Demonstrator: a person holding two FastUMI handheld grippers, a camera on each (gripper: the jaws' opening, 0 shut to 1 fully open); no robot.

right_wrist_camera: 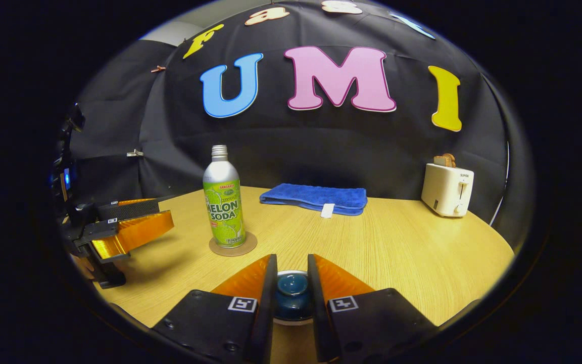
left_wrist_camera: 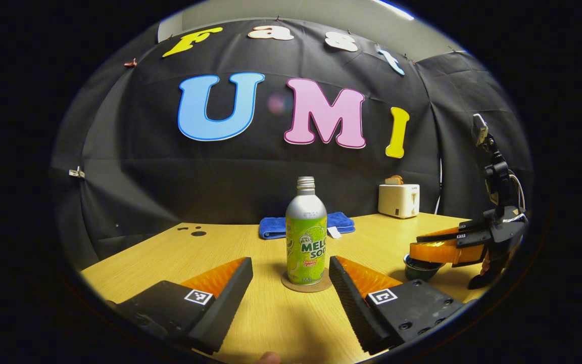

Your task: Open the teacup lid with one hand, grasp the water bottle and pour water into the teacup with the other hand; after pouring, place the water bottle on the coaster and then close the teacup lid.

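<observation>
We see the water bottle (left_wrist_camera: 306,237) upright on its coaster (left_wrist_camera: 306,283) before the wide-open left gripper (left_wrist_camera: 291,283), while the right gripper (right_wrist_camera: 292,283) pinches the teacup lid (right_wrist_camera: 292,285), seemingly for closing.

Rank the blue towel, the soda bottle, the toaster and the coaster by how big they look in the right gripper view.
1. Blue towel
2. Soda bottle
3. Toaster, close to the bottle in area, so unsure
4. Coaster

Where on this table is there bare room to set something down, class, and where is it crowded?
Bare: the table between towel, toaster and right gripper. Crowded: the bottle on its coaster before the open left gripper; the teacup lid.
</observation>
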